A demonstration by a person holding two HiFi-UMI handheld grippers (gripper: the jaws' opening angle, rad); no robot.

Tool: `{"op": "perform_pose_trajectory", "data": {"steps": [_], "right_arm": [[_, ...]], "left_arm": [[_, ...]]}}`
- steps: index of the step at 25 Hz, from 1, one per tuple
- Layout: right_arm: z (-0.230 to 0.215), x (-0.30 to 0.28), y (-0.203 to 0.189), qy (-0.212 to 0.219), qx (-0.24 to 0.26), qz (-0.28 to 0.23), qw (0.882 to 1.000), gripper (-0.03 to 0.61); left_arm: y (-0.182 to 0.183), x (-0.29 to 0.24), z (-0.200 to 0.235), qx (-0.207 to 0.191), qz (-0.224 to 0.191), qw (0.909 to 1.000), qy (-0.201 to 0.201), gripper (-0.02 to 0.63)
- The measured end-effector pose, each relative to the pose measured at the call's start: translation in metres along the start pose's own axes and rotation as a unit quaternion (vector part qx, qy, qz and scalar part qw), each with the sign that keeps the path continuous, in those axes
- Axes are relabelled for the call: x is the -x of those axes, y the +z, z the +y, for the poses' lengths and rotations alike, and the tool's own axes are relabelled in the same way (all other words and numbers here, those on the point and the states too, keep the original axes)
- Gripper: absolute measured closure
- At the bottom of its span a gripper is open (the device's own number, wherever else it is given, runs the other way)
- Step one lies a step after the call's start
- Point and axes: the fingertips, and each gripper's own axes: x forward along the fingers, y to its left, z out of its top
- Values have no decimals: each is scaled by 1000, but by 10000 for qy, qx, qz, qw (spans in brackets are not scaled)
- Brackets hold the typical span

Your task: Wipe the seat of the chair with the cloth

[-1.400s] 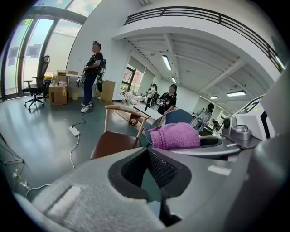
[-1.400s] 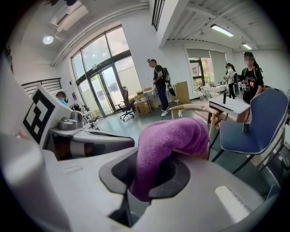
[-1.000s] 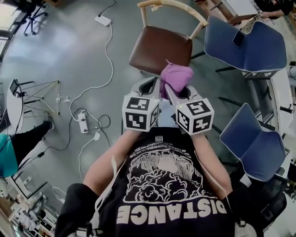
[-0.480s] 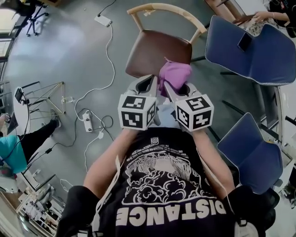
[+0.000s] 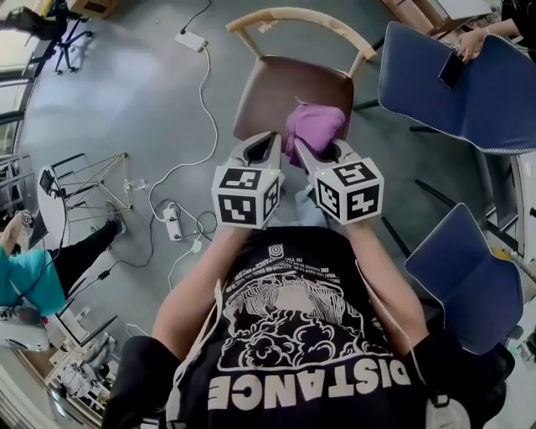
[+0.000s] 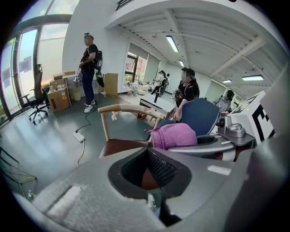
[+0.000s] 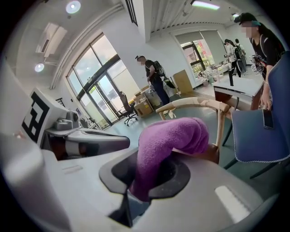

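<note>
The chair has a brown seat point(image 5: 285, 88) and a curved wooden back point(image 5: 293, 17), and it stands just ahead of me. My right gripper point(image 5: 311, 155) is shut on a purple cloth point(image 5: 315, 123), which bunches up over the seat's near right part. In the right gripper view the cloth point(image 7: 174, 136) rises out of the right gripper point(image 7: 147, 174), with the chair back point(image 7: 199, 103) behind it. My left gripper point(image 5: 261, 151) hovers shut and empty beside the right one, near the seat's front edge. The left gripper view shows the left gripper point(image 6: 147, 152), the seat point(image 6: 118, 146) and the cloth point(image 6: 174, 135).
Two blue chairs point(image 5: 452, 80) point(image 5: 461, 272) stand to the right, with a phone point(image 5: 452, 69) on the far one. White cables and a power strip point(image 5: 172, 224) lie on the floor to the left, near a wire-frame stand point(image 5: 92, 180). Several people stand in the room.
Both grippers and the cloth have moved forward. The cloth now hangs over the seat's front part instead of in front of it.
</note>
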Motion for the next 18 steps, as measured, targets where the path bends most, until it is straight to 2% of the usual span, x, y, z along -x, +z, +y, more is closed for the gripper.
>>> {"op": "perform_pose_trajectory", "data": {"steps": [7,18], "right_arm": [[1,-35,0,-226,-210,22,9995,517],[-2,-139,7,-789,-508,292,9952,517]], "left_arm": [[-10,-20,26,-187,340,9987,-339,620],[-11,-72,117,-237,871,9912,-963,620]]}}
